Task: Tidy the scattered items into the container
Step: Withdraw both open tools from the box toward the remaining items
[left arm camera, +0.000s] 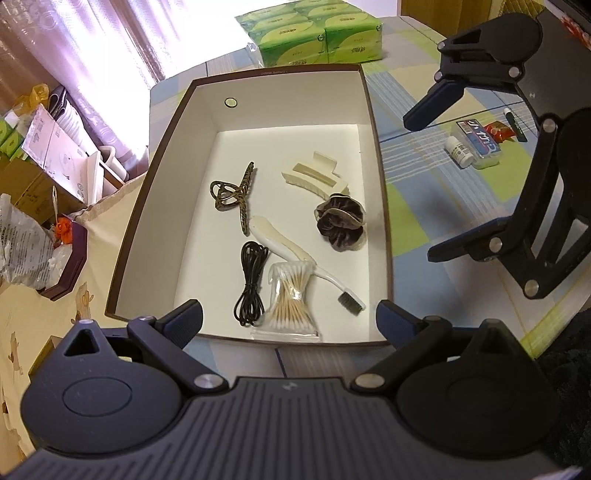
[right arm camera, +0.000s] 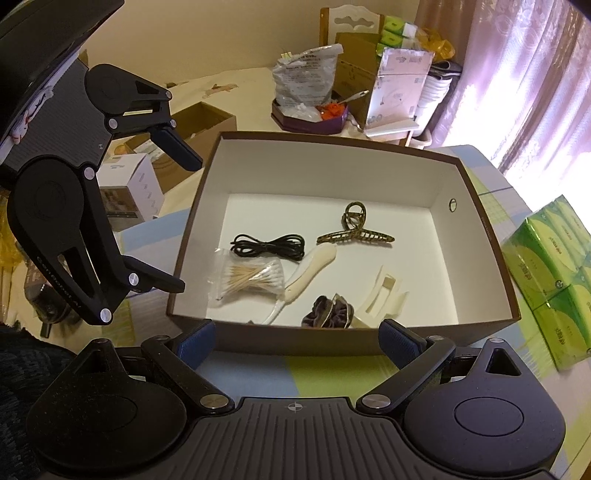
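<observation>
Both jaws spread wide, nothing held — left gripper (left arm camera: 290, 323) and right gripper (right arm camera: 297, 341) hover at the brown box (left arm camera: 122, 266). Inside: tortoiseshell claw clip (left arm camera: 234, 194), cream claw clip (left arm camera: 317, 177), velvet scrunchie (left arm camera: 341, 221), black cable (left arm camera: 251, 284), bagged cotton swabs (left arm camera: 290, 299), toothbrush (left arm camera: 295, 253). On the tablecloth (left arm camera: 413, 221) beside the box: small white bottle (left arm camera: 460, 150), blue-labelled case (left arm camera: 480, 142).

A worktop (left arm camera: 413, 221) under a checked green, blue and yellow cloth carries an open brown box (left arm camera: 380, 206), green tissue packs (left arm camera: 314, 33) just behind it, and a small white bottle (left arm camera: 459, 149) touching a blue-labelled case (left arm camera: 480, 142) off to its side.
</observation>
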`<action>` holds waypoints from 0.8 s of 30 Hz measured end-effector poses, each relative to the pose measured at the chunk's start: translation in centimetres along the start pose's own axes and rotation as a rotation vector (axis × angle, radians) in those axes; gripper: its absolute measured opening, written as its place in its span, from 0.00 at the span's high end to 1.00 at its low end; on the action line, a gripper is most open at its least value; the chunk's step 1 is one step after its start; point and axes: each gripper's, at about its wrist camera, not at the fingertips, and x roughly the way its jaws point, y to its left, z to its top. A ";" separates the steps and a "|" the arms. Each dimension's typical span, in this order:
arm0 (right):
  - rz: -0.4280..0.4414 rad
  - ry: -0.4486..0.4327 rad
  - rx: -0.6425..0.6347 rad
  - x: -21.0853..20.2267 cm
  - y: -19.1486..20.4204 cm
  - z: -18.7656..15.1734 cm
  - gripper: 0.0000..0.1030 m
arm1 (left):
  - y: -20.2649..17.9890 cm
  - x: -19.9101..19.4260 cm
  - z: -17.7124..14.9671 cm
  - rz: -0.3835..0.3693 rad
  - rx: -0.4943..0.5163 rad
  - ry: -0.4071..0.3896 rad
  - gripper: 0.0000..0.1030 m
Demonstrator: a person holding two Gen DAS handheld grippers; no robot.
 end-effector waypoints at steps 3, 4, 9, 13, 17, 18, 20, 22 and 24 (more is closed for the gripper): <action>0.011 -0.008 0.000 -0.5 0.1 -0.6 0.04 | -0.6 -0.4 -0.3 0.005 -0.010 0.001 0.04; 0.014 -0.010 0.000 -0.6 0.2 -0.8 0.04 | -0.8 -0.5 -0.3 0.005 -0.013 0.001 0.04; 0.033 -0.018 0.000 -1.2 0.4 -2.0 0.04 | -2.1 -1.1 -0.7 0.002 -0.034 0.002 0.04; 0.048 -0.018 0.002 -1.6 0.5 -3.1 0.04 | -3.2 -1.2 -1.1 -0.004 -0.058 0.010 0.04; 0.063 -0.016 0.003 -1.9 0.5 -4.2 0.04 | -4.3 -1.3 -1.5 -0.008 -0.084 0.018 0.04; 0.066 -0.015 0.002 -2.0 0.5 -4.5 0.04 | -4.6 -1.2 -1.5 -0.009 -0.090 0.020 0.04; 0.074 -0.015 0.003 -2.2 0.6 -5.1 0.04 | -5.1 -1.2 -1.6 -0.008 -0.101 0.025 0.04; 0.082 -0.016 0.006 -2.4 0.5 -5.7 0.04 | -5.7 -1.1 -1.7 -0.009 -0.113 0.029 0.04; 0.089 -0.016 0.008 -2.6 0.4 -6.4 0.04 | -6.2 -1.0 -1.7 -0.010 -0.124 0.033 0.04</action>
